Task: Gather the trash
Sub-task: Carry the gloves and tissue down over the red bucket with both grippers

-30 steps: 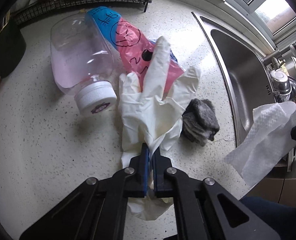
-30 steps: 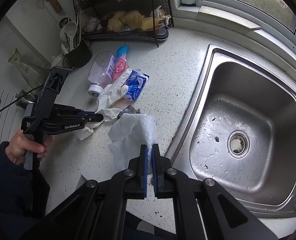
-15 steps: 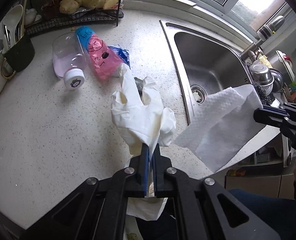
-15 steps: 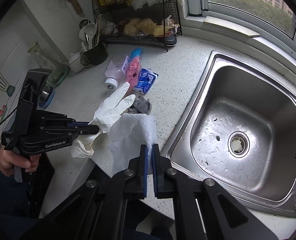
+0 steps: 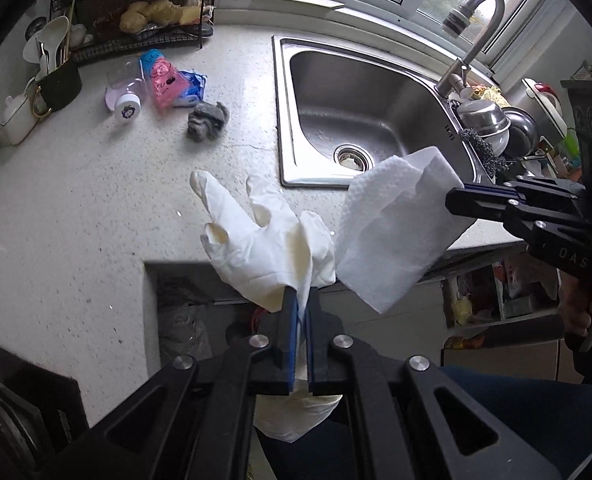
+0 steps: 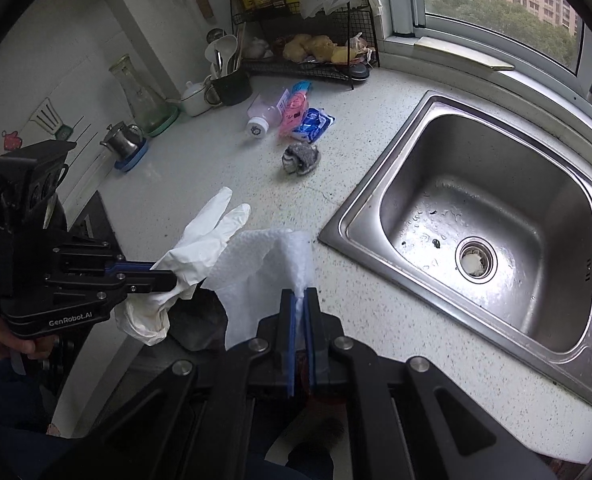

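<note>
My left gripper is shut on a white rubber glove and holds it in the air off the counter's front edge; it also shows in the right wrist view. My right gripper is shut on a white paper towel, held beside the glove, also in the left wrist view. On the counter lie a clear bottle with a white cap, a pink and blue wrapper, a blue packet and a grey rag.
A steel sink with a tap lies right of the speckled counter. A wire rack with food, a black utensil cup, a teapot and a glass jug stand at the back. Below the counter edge is a dark opening.
Both grippers lifted and pulled back from the counter, carrying the glove and paper towel beyond the front edge. The bottle, wrappers and rag stay on the counter, farther away.
</note>
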